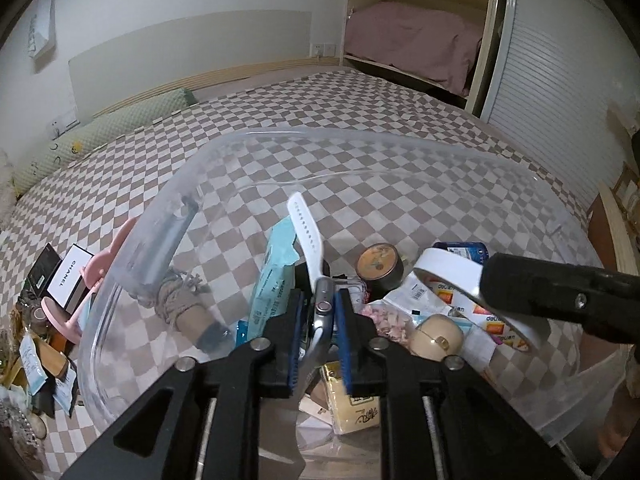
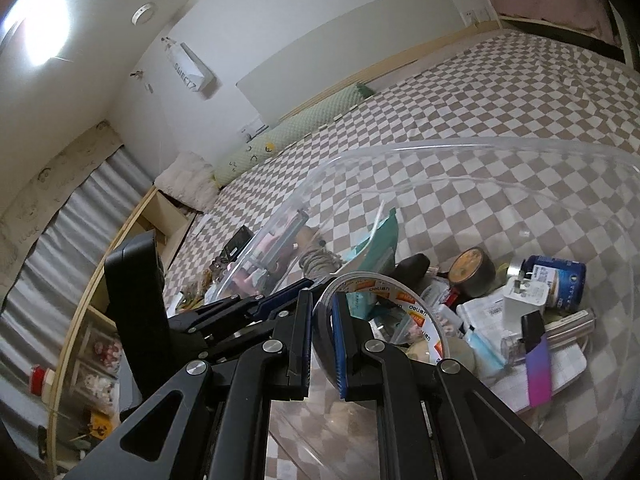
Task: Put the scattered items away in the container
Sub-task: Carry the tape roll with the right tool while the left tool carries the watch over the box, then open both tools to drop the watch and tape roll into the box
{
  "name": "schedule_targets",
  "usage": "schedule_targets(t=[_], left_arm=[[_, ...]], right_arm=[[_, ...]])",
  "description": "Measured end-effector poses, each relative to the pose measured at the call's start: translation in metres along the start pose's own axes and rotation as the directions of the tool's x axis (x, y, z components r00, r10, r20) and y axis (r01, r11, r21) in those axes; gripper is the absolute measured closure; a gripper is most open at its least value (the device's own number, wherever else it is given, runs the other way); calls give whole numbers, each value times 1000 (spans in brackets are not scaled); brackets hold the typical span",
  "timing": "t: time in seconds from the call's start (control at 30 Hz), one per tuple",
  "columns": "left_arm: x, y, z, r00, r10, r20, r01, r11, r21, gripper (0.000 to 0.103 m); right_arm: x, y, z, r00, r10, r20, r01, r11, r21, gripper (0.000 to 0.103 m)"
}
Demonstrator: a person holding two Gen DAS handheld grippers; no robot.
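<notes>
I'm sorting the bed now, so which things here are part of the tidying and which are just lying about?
Part of the job:
watch, held in left gripper
tape roll, held in right gripper
clear container
boxes left on the bed

Just lying about:
green bolster
pink bedding
checked sheet

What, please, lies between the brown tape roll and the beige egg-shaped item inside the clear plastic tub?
In the left wrist view, a small packet of pink bits lies between brown roll and beige egg.

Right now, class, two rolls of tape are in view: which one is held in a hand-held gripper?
The white Deli tape roll, clamped by the right hand-held gripper. The dark roll with the orange core lies loose in the clear container.
</notes>
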State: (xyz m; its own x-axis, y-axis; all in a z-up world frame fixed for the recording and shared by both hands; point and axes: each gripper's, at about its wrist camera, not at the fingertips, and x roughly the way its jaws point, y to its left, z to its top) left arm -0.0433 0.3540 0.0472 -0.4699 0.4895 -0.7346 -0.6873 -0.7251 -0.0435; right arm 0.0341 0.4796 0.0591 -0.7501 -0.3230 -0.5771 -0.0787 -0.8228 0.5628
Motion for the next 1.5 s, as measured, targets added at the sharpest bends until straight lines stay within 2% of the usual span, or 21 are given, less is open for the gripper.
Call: schedule_targets(t=[0.03,0.07,0.1,0.6,0.67,1.07,1.13,1.17,1.2,1.4,1.47,1.5], left_arm=[[-2,0,0,1000,12,7,-12,1000,5,64],[-5,0,1,1000,21,17,-22,1000,11,50],[-7,1,1,999,25,25,-25,1000,15,42],[-24,2,-14,997,68,35,-71,991,113,38],[-27,4,-15,997,64,40,-69,991,117,32],[-40,13,-20,998,30,58,-36,995,92,31],[-41,15,-20,998,22,63,-27,997,73,24],[-42,16,-21,997,22,68,-27,997,67,13],[-42,16,-21,997,22,74,-27,998,60,7],[-46,18,-23,996,25,88,-29,998,47,3],[-47,18,-24,996,27,88,-31,998,46,1],[-47,18,-25,996,26,88,-31,998,46,1]], right_arm=[[2,0,0,1000,8,-5,-8,1000,4,93],[4,1,-1,1000,16,-10,-16,1000,10,93],[6,1,-1,1000,21,-13,-20,1000,14,93],[27,-3,2,995,89,-46,-83,989,120,93],[28,-4,3,995,86,-45,-80,988,130,93],[36,-12,4,997,75,-29,-67,974,218,93],[36,-11,5,997,69,-30,-61,975,212,93],[35,-10,5,998,57,-31,-49,978,203,93],[34,-9,5,999,42,-32,-36,981,193,93],[29,-11,6,1000,-18,-14,20,984,174,92],[26,-14,7,1000,-10,-7,11,982,187,85],[24,-14,8,1000,-12,-2,12,982,189,50]])
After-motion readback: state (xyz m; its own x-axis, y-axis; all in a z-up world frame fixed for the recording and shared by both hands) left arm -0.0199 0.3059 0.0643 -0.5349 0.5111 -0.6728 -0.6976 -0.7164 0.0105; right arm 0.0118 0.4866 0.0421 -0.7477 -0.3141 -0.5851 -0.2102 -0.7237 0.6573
